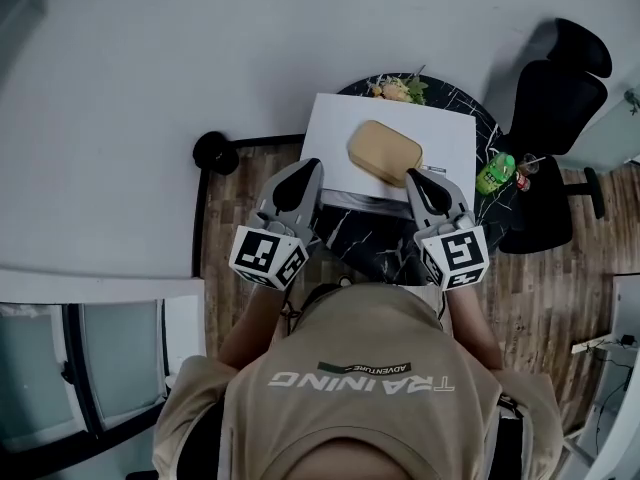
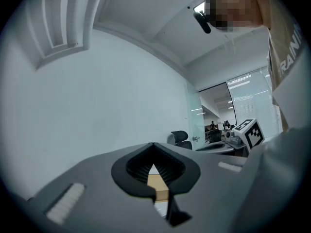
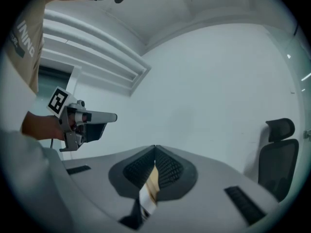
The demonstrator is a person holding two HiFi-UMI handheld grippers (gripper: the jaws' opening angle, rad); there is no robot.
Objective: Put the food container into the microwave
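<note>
the left claw [image 2: 153, 148] is pressed together with nothing in it, and the right claw [image 3: 155, 149] is pressed together and empty too. both hang just short of the white microwave [image 1: 335, 138] on the dark round desk [image 1: 472, 110]. the tan food container [image 1: 385, 152] lies on top of the microwave, near the right claw's tip. a green bottle [image 1: 495, 173] stands beside it.

We see cool, flat indoor light, shadows faint. Head view dimmish, sharp. Both gripper views fisheye: we note bent edges, black corners, soft foreground. Ceiling strips [image 2: 241, 80] glow, possibly main source.
</note>
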